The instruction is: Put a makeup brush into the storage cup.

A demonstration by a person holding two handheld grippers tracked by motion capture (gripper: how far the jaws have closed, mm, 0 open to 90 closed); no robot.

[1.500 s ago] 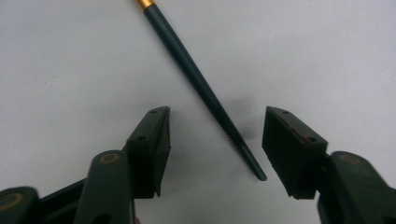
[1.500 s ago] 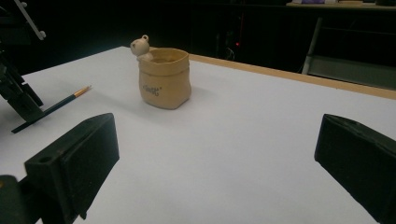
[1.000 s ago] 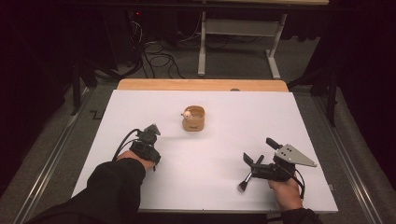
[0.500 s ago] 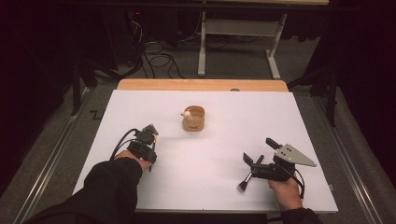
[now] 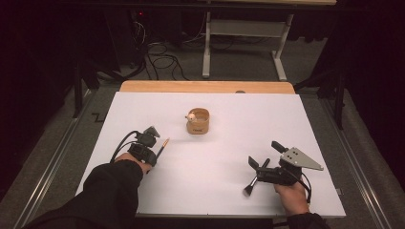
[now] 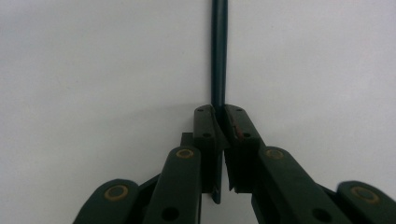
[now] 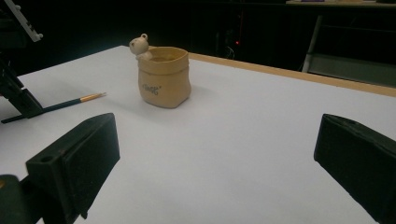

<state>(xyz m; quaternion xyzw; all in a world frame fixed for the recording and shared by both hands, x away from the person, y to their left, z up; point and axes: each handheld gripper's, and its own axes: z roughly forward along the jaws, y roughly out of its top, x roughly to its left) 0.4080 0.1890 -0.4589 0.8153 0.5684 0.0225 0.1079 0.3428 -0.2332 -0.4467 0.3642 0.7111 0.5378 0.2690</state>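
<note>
My left gripper [image 6: 218,116] is black, with brass-coloured rivets along its links and a small reddish smear on one pad. The thin paintbrush [image 6: 219,51] it pinches has a dark, near-black handle; in the right gripper view its ferrule shines orange-gold and the tip is pale. My right gripper [image 5: 258,172] is black too, topped by a grey three-cornered plate, and beside it lies a second brush [image 5: 251,183], black with dark bristles. The little pot [image 7: 164,77] is tan, shaped like a sack, with dark lettering on its front and a cream bear figure at its rim. The table [image 5: 229,157] is plain white, edged at the far side in light wood. My sleeve [image 5: 102,195] is black.
</note>
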